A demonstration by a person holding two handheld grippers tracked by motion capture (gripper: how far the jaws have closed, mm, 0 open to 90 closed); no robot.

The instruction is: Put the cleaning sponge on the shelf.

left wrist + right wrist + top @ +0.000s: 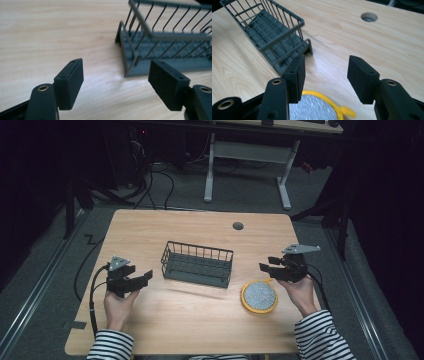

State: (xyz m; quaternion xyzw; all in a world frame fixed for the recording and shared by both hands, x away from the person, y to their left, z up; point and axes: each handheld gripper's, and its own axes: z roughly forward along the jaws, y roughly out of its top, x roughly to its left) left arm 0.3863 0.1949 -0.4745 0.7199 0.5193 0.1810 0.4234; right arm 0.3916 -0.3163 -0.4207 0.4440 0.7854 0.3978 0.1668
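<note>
Grey wire basket [197,264] sits empty at the middle of the wooden table [200,225], between the two hands. Its long axis runs across the table from the person's left to right, tilted slightly so the left end lies a little farther from the person; the open top faces up. The left gripper [146,276] hovers just off the basket's left end, jaws wide with nothing between them. The right gripper [265,267] hangs near the right end, also spread and empty, above the far edge of a round yellow-rimmed scrubbing pad [259,296], whose silvery face points up.

Likely trouble: thin wires give the pads [70,83] little to bite, so a pinch on one rail could slip or twist the basket. A one-sided grab may swing it round. Lowering the right gripper carelessly could knock the pad aside.
</note>
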